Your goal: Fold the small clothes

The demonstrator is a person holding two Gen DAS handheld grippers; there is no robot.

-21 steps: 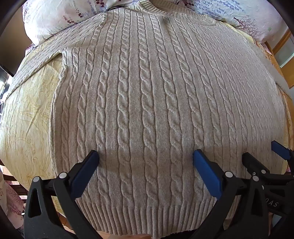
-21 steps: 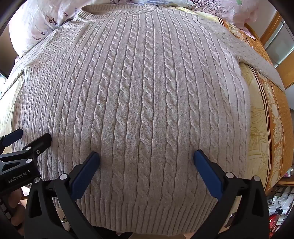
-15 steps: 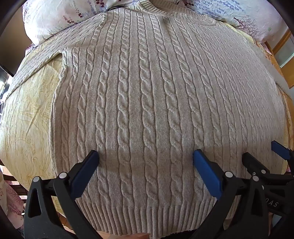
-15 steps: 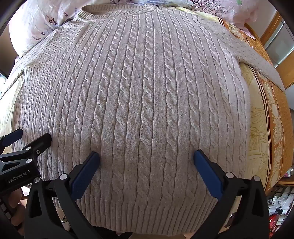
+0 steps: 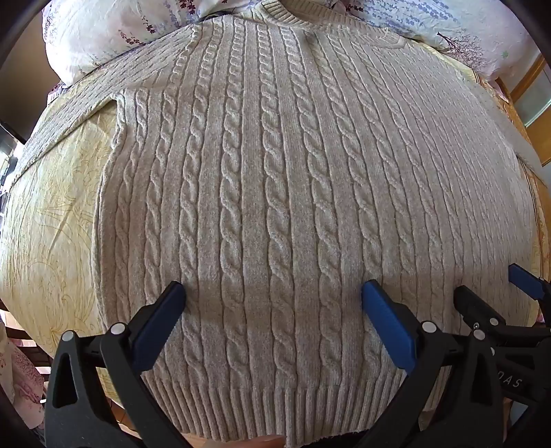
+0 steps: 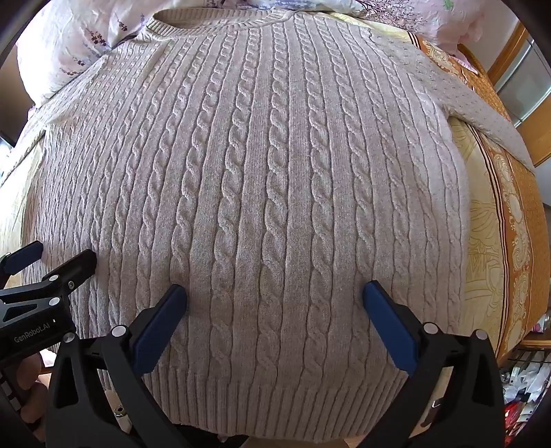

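Blue pads on black fingers spread wide on the left gripper, gripping nothing, poised above the lower body of the sweater. Same wide spread on the right gripper, also gripping nothing, just beside the left one over the ribbed hem. Beige cable-knit, laid flat and face up, long axis running away, hem nearest, round collar farthest, sleeves out sideways. Underneath, a yellow patterned bedspread with an orange border; floral pillows touching the collar end.
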